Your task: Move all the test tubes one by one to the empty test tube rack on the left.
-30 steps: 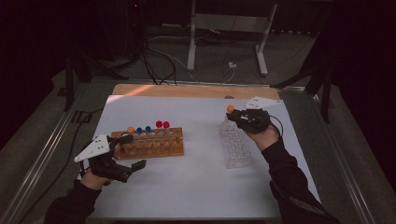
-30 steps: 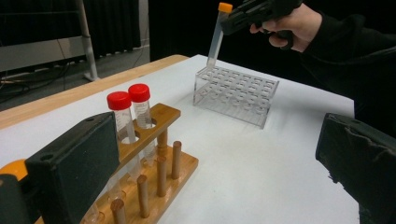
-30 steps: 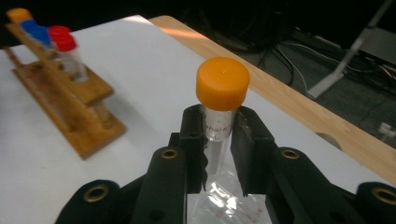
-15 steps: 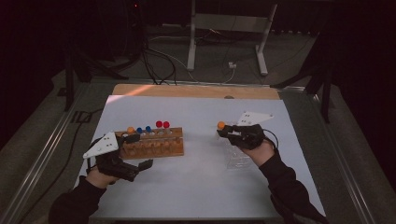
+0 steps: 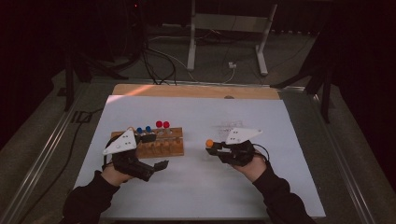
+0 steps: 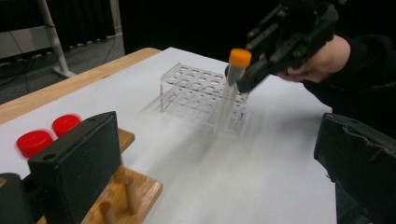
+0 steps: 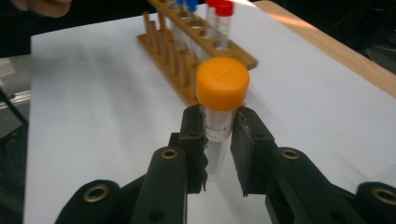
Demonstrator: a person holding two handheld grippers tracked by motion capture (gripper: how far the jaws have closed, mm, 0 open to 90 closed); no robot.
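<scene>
My right gripper (image 5: 214, 149) is shut on a clear tube with an orange cap (image 5: 209, 143), held upright above the white table between the two racks. In the right gripper view both jaws of the right gripper (image 7: 219, 140) clamp the labelled tube (image 7: 222, 84) just under its cap. My left gripper (image 5: 156, 150) stands open at the near right end of the wooden rack (image 5: 161, 147), with nothing between its jaws. The left gripper view shows one jaw over the wooden rack (image 6: 133, 186) and the orange-capped tube (image 6: 236, 70) ahead, in front of the clear plastic rack (image 6: 196, 93).
The wooden rack holds two red-capped tubes (image 5: 162, 124) and two blue-capped tubes (image 5: 143, 129). The clear rack (image 5: 226, 127) sits behind the right hand. A white sheet (image 5: 196, 186) covers the table, with a wooden strip (image 5: 187, 91) along its far edge.
The right gripper has carried the orange-capped tube from above the clear rack leftward and nearer, down toward the table's middle. The left gripper has shifted right along the wooden rack.
</scene>
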